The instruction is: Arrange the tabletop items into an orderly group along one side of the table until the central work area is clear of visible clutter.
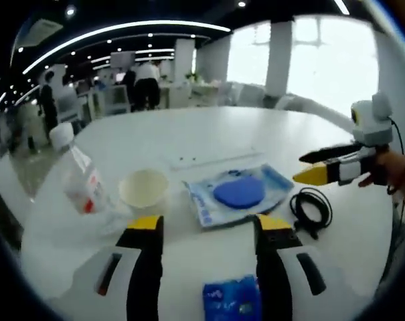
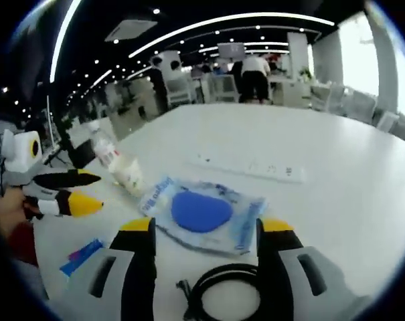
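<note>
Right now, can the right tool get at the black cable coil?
Probably yes. The cable coil lies on the table right between the right tool's open jaws, with nothing on top of it. The blue packet sits just beyond it, not in the way.

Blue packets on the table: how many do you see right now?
2. The large clear packet with a blue disc lies mid-table beside the paper cup. A small blue packet lies between the left gripper jaws at the near edge. Others could sit outside both views.
</note>
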A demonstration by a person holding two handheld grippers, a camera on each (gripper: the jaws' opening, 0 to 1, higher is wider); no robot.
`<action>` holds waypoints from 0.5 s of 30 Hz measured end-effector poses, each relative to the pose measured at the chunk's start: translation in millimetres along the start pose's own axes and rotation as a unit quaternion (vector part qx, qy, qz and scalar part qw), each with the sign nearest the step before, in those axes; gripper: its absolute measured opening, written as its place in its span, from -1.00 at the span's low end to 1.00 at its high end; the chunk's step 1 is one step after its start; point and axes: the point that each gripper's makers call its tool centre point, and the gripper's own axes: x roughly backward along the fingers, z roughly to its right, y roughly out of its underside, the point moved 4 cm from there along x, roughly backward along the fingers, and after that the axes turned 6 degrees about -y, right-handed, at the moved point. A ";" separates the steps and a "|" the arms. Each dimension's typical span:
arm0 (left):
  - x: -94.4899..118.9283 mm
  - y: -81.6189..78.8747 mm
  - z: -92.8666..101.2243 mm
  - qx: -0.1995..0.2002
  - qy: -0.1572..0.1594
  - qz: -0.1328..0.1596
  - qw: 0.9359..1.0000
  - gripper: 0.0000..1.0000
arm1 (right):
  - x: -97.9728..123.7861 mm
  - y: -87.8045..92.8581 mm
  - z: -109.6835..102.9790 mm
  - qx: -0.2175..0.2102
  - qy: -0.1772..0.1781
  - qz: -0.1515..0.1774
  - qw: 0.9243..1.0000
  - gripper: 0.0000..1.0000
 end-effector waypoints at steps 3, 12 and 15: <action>10.9 -1.1 0.1 -0.004 0.009 0.004 1.000 0.15 | 4.9 -1.6 -12.1 0.006 -0.018 0.001 1.000 0.30; 46.0 -3.3 9.2 -0.020 0.028 0.013 0.999 0.53 | 18.9 0.0 -42.3 0.035 -0.050 -0.005 0.998 0.55; 57.4 -4.4 13.6 -0.021 0.038 0.016 0.999 0.68 | 21.9 1.3 -51.9 0.037 -0.067 -0.002 0.997 0.65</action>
